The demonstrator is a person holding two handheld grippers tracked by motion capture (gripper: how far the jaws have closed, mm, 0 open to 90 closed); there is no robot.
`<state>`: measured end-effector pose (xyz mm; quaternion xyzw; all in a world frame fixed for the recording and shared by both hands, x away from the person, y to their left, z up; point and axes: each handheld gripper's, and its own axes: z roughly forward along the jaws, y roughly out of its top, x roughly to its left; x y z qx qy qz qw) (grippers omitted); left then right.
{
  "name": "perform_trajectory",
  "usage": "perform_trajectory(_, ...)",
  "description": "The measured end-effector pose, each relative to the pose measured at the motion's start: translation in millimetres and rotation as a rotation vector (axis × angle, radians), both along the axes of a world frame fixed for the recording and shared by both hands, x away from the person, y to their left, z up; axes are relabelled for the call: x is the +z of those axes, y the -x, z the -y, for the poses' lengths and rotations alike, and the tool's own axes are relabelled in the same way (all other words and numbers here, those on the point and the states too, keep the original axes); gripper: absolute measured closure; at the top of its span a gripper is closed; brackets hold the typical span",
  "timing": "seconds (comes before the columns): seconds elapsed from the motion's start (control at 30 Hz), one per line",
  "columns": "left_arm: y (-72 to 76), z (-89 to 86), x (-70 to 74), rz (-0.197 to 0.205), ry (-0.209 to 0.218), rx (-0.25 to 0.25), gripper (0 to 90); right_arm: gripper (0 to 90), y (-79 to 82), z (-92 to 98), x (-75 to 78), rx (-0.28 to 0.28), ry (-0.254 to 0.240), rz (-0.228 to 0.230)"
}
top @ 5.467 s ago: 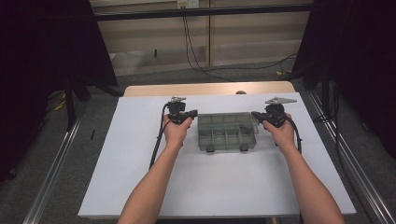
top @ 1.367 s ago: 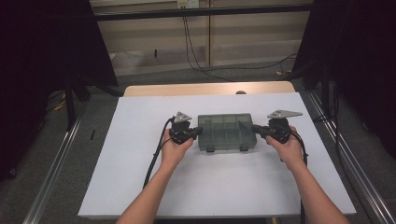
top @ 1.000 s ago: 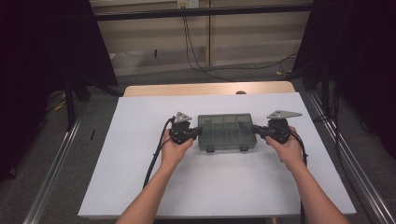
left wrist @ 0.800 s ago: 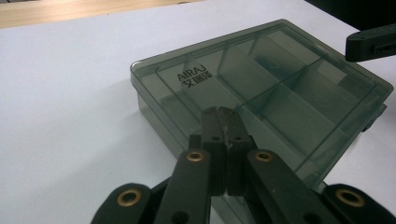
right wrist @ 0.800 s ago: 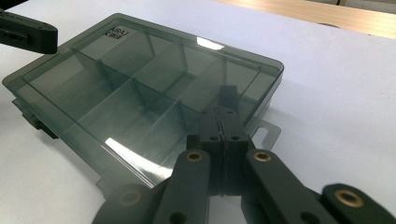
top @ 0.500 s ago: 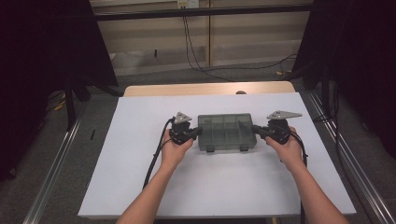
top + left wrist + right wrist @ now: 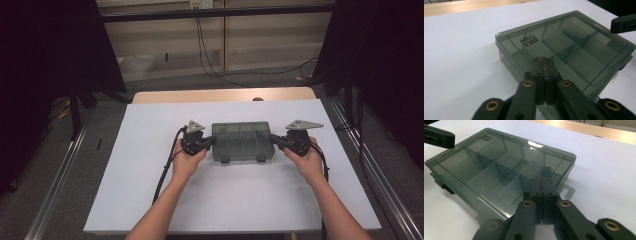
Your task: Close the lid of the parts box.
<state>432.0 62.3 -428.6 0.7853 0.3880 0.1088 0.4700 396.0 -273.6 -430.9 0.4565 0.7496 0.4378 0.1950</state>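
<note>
A smoky plastic box (image 7: pixel 242 141) lies closed mid-table (image 7: pixel 150 200), its contents hard to make out through the lid. The left gripper (image 7: pixel 541 62) and right gripper (image 7: pixel 543 180) sit at its two ends, jaws pressed together, pinching nothing. The left gripper view shows lettering on the lid.

The high view is dim: the white table (image 7: pixel 150 190) is evenly but weakly lit from above, and the room past its left and right edges sinks into near black. Detail is soft and slightly grainy. In both gripper views light is brighter; the smoky plastic box (image 7: pixel 499 162) catches a small white glare on its lid near the table's far edge. The near black jaws are blurred, out of focus. Shadows beside the box are faint.
</note>
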Motion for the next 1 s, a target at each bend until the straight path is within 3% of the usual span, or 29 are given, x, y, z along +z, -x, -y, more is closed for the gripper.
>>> perform_trajectory(0.1, 0.6, -0.8, -0.2, 0.0, 0.014, -0.008, 78.2, 82.5, 0.7, -0.9, 0.8, 0.007, -0.004, -0.005)
perform_trajectory(0.3, 4.3, -4.3, 2.1, 0.035, 0.022, -0.009, 65.8, 64.9, 3.9, -0.8, 0.4, -0.008, -0.047, 0.004)
perform_trajectory(0.47, 7.2, -9.5, 7.0, 0.069, 0.044, -0.025, 56.7, 51.7, 8.3, -1.8, 2.1, -0.019, -0.052, 0.012)
perform_trajectory(0.83, 13.7, -22.0, 10.7, 0.072, 0.082, -0.04, 35.1, 34.3, 19.1, -3.0, 5.6, -0.026, -0.088, 0.017)
perform_trajectory(1.0, 18.1, -26.1, 13.0, 0.095, 0.087, -0.06, 29.0, 30.1, 24.5, -4.5, 4.7, -0.019, -0.083, 0.028)
